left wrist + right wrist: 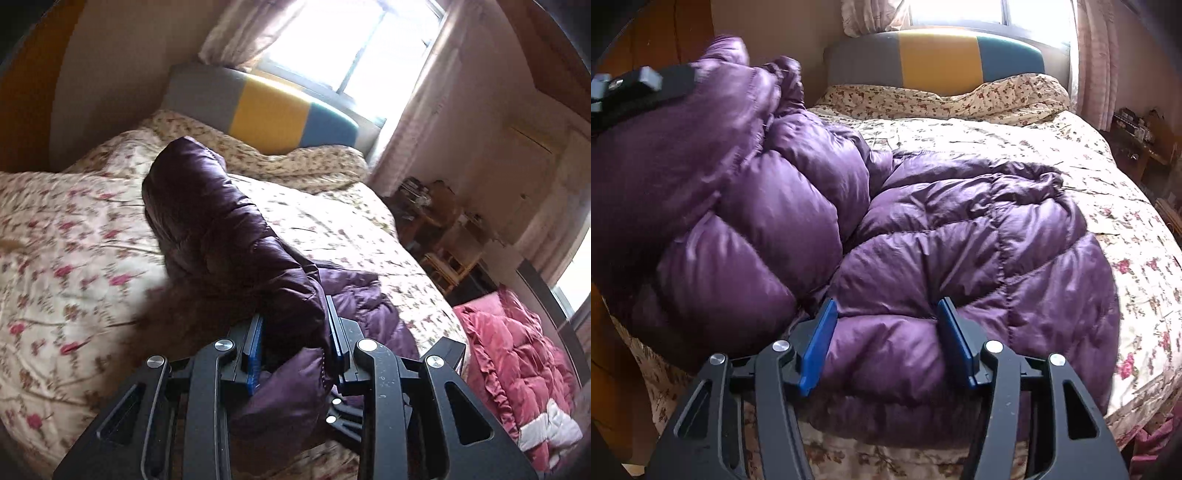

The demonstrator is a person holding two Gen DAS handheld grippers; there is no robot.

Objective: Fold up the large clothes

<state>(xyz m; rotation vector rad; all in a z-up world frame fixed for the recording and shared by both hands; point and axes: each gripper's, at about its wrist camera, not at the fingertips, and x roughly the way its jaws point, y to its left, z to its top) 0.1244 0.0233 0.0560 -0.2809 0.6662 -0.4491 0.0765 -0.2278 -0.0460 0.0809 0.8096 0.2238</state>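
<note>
Clamped on a thick fold of the glossy, quilted purple down coat (pixel 207 221), the left claw (pixel 295 350) holds its blue pads narrow with puffy fabric bunched between them; one end of the coat rises away from it toward 11 o'clock in the left wrist view, probably lifted so that this part can be carried over the rest. The right claw (pixel 886 339) stands wider, with a bulging quilted panel between its blue pads (pixel 955 339). Both pads touch the fabric, so it looks like a grip on the coat's near edge, likely to pin the bulk while the other side is folded.

Most of the coat lies heaped on the bed with the cream, red-flowered quilt (pixel 1126 221), near the bed's foot, filling the middle and the 9 o'clock side of the right wrist view. The bed gives a broad, soft surface for such a bulky garment.

Beyond, at 12 o'clock, stands a padded headboard in grey, yellow and teal blocks (pixel 942 59) under a bright window (pixel 369 44). A crumpled pink quilted cover (pixel 517 362) lies beside the bed at 4 o'clock in the left wrist view.
</note>
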